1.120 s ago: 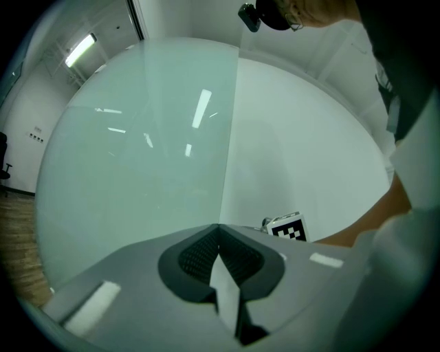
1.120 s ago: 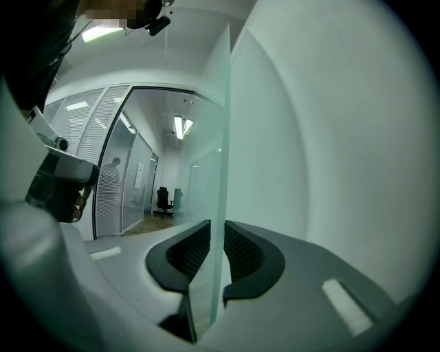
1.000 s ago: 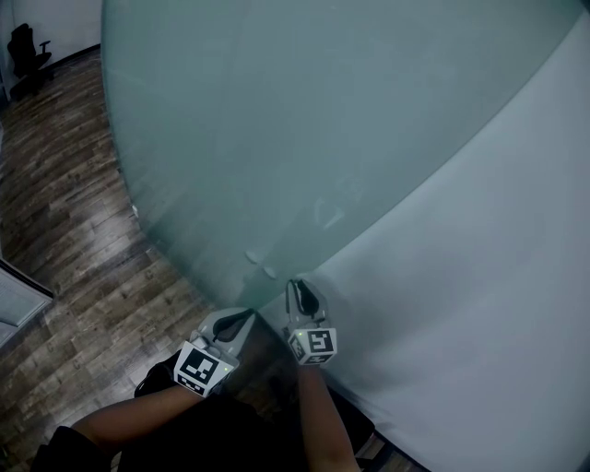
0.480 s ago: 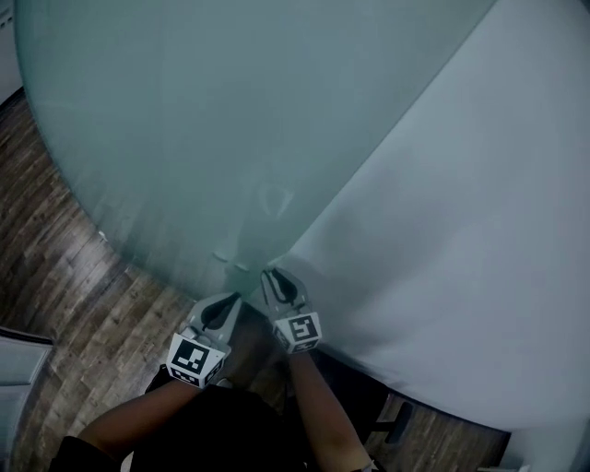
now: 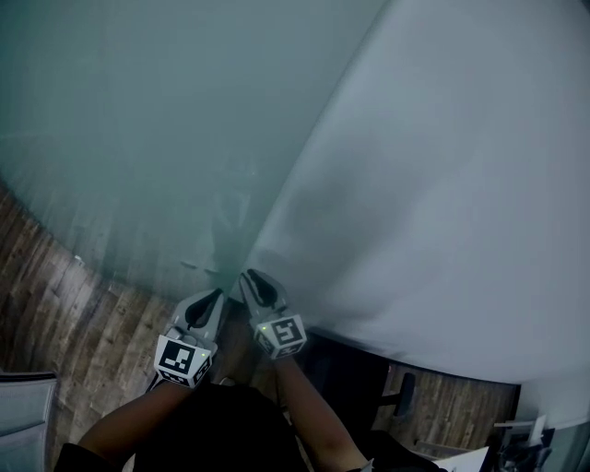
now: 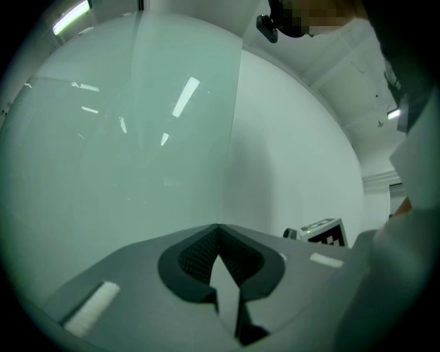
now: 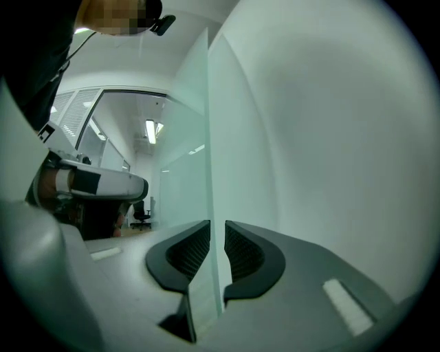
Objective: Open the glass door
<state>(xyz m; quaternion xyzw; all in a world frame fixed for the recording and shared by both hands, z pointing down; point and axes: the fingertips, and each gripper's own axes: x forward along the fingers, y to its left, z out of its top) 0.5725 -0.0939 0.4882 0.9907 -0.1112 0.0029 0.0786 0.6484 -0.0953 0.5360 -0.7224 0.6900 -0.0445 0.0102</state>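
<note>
Clamping the frosted glass door (image 5: 157,138) by its upright edge, the right gripper (image 5: 257,280) is pinching the pane between both pads, next to the white wall (image 5: 442,184). The left gripper (image 5: 206,302), jaws together and empty, is pointing at the door's face just beside it.

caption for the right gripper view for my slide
Right gripper clamped on the edge of the glass door, white wall beside it.

A plain white wall (image 5: 442,166) fills the right side of my head view, and dark wood-plank floor (image 5: 55,304) runs along the lower left. In my right gripper view, left of centre, a long ceiling light (image 7: 150,130) glows above a far room where a black office chair (image 7: 142,216) stands. In my left gripper view a light strip (image 6: 71,17) shines at the upper left.
</note>
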